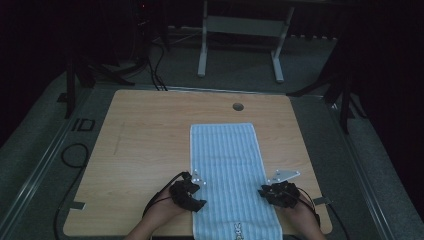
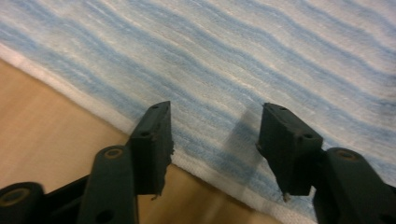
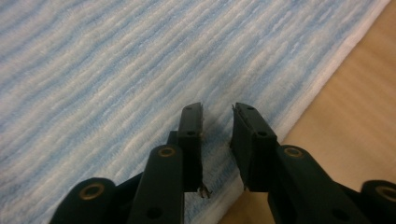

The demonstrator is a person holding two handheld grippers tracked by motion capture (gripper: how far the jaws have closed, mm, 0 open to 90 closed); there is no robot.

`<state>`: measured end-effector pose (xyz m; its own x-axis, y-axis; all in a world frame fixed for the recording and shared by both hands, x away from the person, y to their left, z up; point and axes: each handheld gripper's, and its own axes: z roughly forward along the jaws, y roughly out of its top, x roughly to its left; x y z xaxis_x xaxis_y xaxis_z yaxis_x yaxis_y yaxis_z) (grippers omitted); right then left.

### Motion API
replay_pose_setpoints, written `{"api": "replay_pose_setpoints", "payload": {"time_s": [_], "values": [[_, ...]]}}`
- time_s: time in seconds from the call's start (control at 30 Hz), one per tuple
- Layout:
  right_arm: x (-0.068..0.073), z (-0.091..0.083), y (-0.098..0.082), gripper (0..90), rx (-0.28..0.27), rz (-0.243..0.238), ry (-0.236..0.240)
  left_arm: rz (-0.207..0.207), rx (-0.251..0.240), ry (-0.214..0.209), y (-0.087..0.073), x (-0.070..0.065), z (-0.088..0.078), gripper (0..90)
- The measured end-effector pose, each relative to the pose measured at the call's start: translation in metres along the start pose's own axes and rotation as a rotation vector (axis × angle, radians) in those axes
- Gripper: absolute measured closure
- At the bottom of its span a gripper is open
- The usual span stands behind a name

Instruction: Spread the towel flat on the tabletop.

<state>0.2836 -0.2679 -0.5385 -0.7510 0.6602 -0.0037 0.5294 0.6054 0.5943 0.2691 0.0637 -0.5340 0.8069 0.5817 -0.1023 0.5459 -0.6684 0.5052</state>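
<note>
Tongs first, from left to right: your left gripper point(image 1: 196, 189) stands at the left long edge of the striped towel point(image 1: 229, 165), near its end closest to you, and your right gripper point(image 1: 265, 192) stands at the opposite long edge, roughly level with it. In the left gripper view, your left gripper point(image 2: 214, 140) has its jaws spread well apart over the towel's point(image 2: 243, 60) white hem, with pile showing in the gap and nothing pinched between them; it is released. In the right gripper view, your right gripper point(image 3: 217, 140) shows a narrower gap, likewise poised over the towel point(image 3: 140, 70) just inside its hem, and the pads do not appear to press on the cloth; read it as released too.

The towel lies flat and unfolded on the wooden table point(image 1: 145, 145), its long axis running away from you, the far end short of the round cable hole point(image 1: 238, 106) and the near end, bearing a small dark motif point(image 1: 237, 228), hanging at the table's front edge.

Judged from this layout, the work is at its very start. You have brought both tongs to matching places on the two long edges; no edge is yet seized, lifted or turned over. Still to do, by this reading: close on each hem, raise the near end, and carry out whatever fold follows.
</note>
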Motion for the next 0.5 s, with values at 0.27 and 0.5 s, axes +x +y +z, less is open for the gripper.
{"api": "replay_pose_setpoints", "payload": {"time_s": [0.27,0.5], "values": [[0.007,-0.014,0.001,70.2,0.0,-0.008,0.036,0.012,-0.01,-0.01,0.003,-0.004,-0.011,42.1],[-0.006,-0.007,0.017,67.6,-0.027,0.015,0.025,-0.008,-0.006,0.026,0.01,0.009,0.0,40.6]]}}
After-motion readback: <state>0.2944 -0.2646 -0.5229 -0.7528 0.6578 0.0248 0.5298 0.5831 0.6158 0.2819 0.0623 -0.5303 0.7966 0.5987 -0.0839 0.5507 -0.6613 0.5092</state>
